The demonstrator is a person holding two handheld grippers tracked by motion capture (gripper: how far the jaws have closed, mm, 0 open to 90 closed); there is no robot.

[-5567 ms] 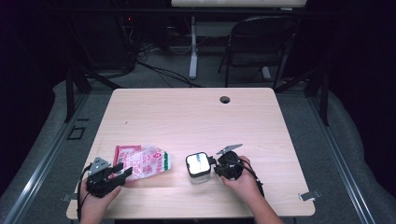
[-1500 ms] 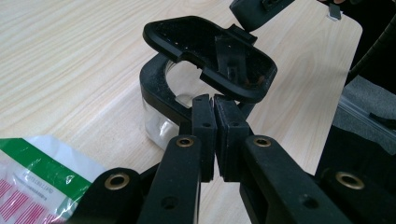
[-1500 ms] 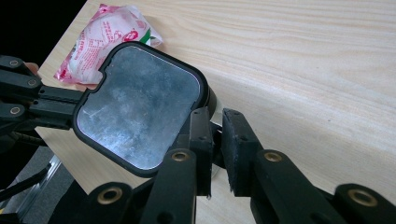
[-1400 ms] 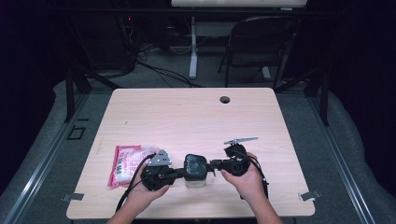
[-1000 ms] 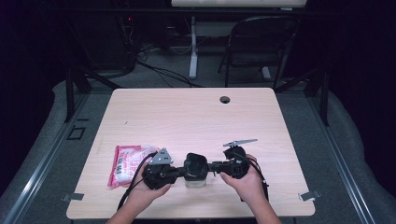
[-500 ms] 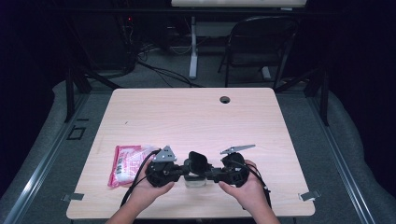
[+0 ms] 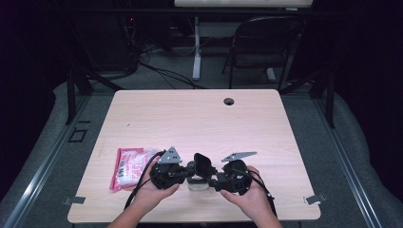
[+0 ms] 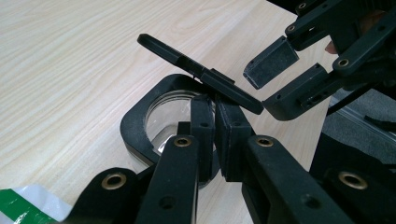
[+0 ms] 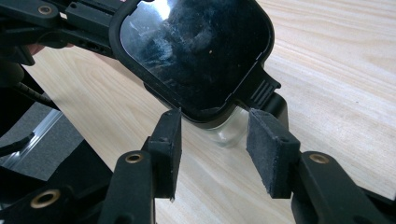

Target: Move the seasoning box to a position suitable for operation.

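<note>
Since the earlier frames both hands have come together at the lower centre of the high view, and the black lid is now tilted up off the clear jar, which stands on the desk between the two tools. At the lower left of that view the pink packet lies apart, just beside the left hand.

I judge that the jar is glass: stiff, smooth, a little heavy and breakable, so its black collar is the safer place to take hold of. The lid seems light, rigid plastic, with a ribbed tab for pulling.

The left tool is closed narrow on the lid's edge. The right tool is wide open, holding nothing, its pads near the tab.
</note>
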